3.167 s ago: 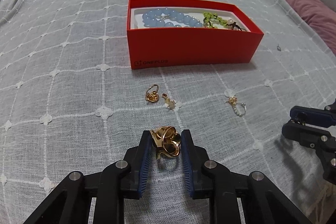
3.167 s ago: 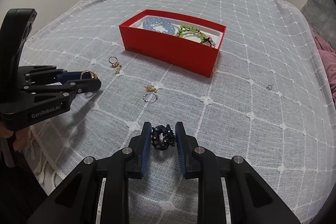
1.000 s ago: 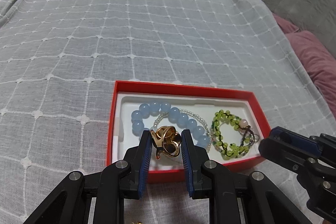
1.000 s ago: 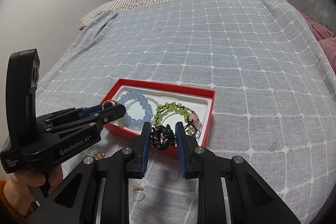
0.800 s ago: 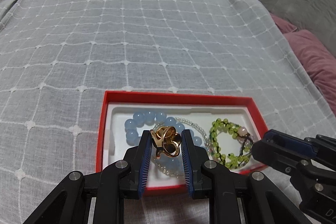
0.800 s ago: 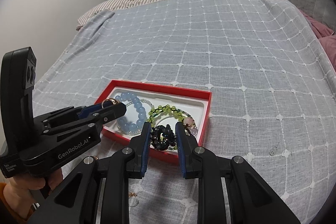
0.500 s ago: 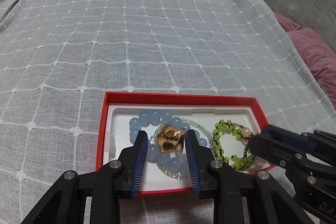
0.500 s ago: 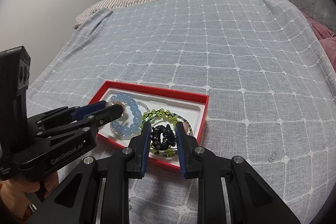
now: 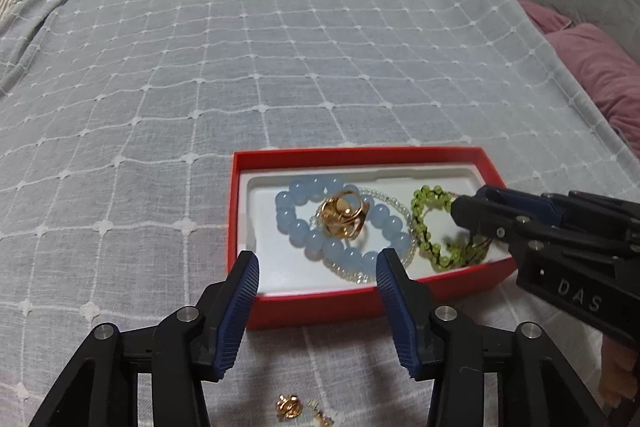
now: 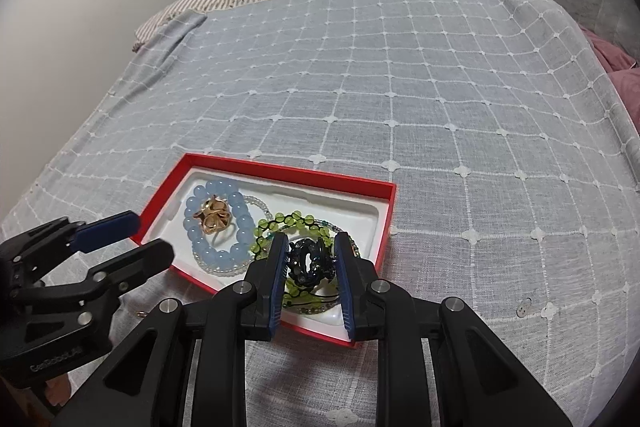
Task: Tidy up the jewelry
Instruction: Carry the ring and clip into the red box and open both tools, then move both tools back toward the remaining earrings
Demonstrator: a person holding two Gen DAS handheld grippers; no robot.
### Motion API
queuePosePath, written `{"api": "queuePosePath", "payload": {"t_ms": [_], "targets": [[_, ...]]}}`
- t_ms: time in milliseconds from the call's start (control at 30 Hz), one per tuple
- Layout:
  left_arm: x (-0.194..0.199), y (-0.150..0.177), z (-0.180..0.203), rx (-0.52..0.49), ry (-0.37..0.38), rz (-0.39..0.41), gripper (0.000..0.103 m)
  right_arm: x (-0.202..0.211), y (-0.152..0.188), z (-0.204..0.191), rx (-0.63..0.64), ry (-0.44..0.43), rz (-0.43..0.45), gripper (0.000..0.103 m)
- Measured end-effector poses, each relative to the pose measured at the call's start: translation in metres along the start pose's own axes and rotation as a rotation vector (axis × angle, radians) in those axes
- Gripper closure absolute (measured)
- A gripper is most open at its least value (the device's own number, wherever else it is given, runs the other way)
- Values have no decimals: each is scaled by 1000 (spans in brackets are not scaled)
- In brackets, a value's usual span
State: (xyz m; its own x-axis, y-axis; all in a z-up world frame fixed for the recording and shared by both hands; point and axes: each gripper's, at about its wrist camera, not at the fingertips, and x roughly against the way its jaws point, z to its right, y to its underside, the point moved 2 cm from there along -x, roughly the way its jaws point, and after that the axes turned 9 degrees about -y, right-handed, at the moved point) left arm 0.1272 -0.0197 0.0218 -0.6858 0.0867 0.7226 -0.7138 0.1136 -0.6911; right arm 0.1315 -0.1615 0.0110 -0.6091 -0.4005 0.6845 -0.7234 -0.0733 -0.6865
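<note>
Left gripper [image 9: 316,263] jaws are opening, holding nothing; gold flower-shaped ring [image 9: 343,213] is lying on the blue bead bracelet [image 9: 298,227] inside the red cardboard box [image 9: 304,305]. Right gripper [image 10: 311,261] is clamping a black beaded ring [image 10: 310,262] over that box.

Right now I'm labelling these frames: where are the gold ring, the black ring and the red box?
gold ring [image 9: 343,214], left wrist view, on its gold top.
black ring [image 10: 310,261], right wrist view, on its dark front, between the fingers.
red box [image 9: 320,303], left wrist view, on its near wall.
</note>
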Motion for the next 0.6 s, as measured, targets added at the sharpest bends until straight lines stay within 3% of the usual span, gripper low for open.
{"api": "queuePosePath", "payload": {"t_ms": [100, 300, 600], "targets": [[1, 2, -3, 1, 1, 0, 47, 0, 0, 0, 3, 7, -3, 76], [6, 4, -7, 14, 6, -2, 39, 11, -1, -1, 11, -7, 10, 53], [14, 10, -12, 28, 1, -42, 30, 46, 2, -4, 11, 8, 25, 41]]}}
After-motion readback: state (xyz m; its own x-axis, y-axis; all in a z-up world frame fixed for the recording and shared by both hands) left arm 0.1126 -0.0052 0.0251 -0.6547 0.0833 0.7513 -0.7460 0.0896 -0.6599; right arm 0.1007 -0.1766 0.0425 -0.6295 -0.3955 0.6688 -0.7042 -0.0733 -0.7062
